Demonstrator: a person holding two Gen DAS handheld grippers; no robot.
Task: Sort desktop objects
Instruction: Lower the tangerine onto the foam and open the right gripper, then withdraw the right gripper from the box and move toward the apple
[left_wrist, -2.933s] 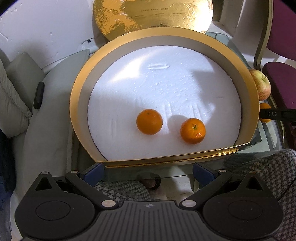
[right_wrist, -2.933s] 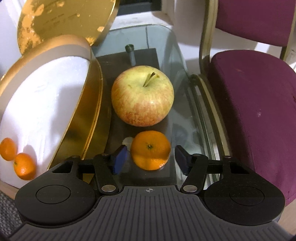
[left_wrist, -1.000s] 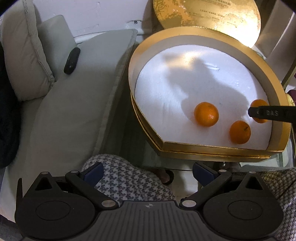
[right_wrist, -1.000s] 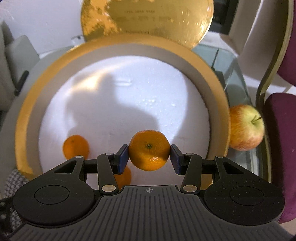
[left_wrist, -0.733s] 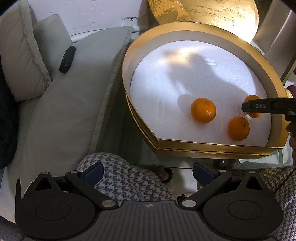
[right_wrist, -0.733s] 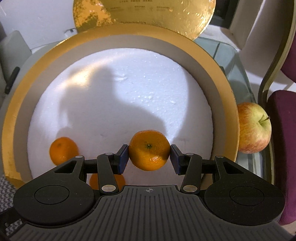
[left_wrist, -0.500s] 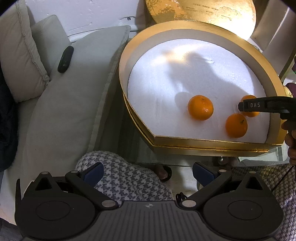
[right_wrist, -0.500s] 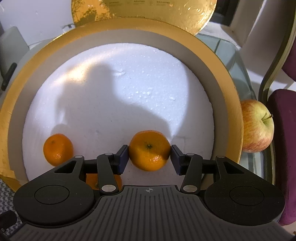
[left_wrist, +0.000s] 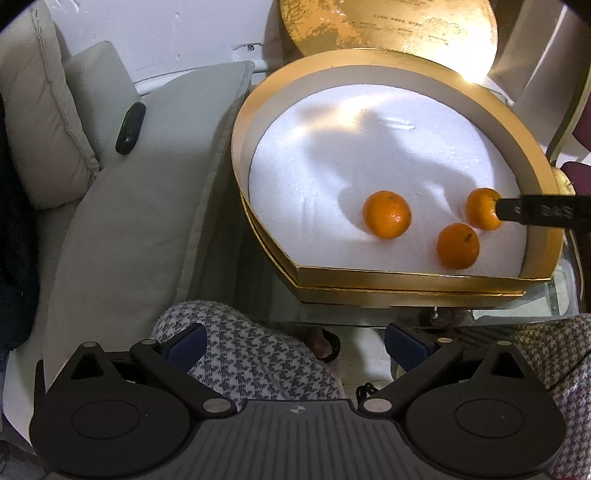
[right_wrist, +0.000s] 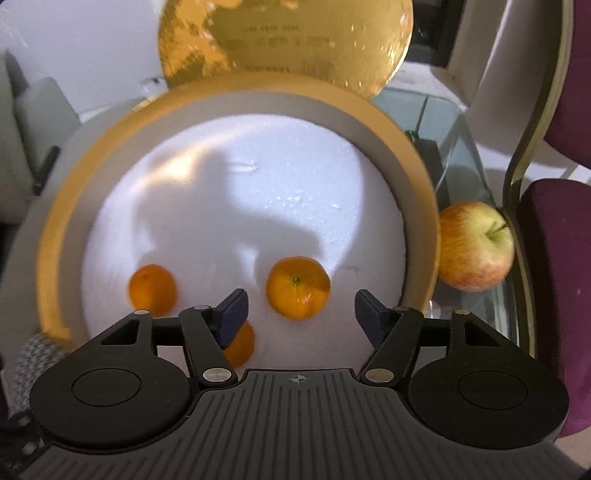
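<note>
A gold-rimmed box (right_wrist: 50, 240) with a white foam floor holds three mandarins. In the right wrist view one mandarin (right_wrist: 297, 287) lies on the foam just ahead of my open right gripper (right_wrist: 300, 311), free of the fingers. A second mandarin (right_wrist: 152, 285) lies to the left and a third (right_wrist: 240, 344) is half hidden behind the left finger. A red-yellow apple (right_wrist: 475, 246) sits on the glass table outside the box, to the right. In the left wrist view the box (left_wrist: 406, 286) and three mandarins (left_wrist: 386, 214) (left_wrist: 457, 245) (left_wrist: 482, 208) show; my left gripper (left_wrist: 293, 341) is open and empty, held back over a lap.
The box's gold lid (right_wrist: 284, 40) leans upright behind it. A purple chair (right_wrist: 554, 258) stands close at the right. Grey sofa cushions (left_wrist: 129, 206) with a black remote (left_wrist: 130, 127) lie left of the table. Houndstooth-clad knees (left_wrist: 251, 354) are below the table's near edge.
My right gripper has opened and drawn back, leaving the mandarin it carried on the foam in the box. The left gripper has stayed open and shifted slightly.
</note>
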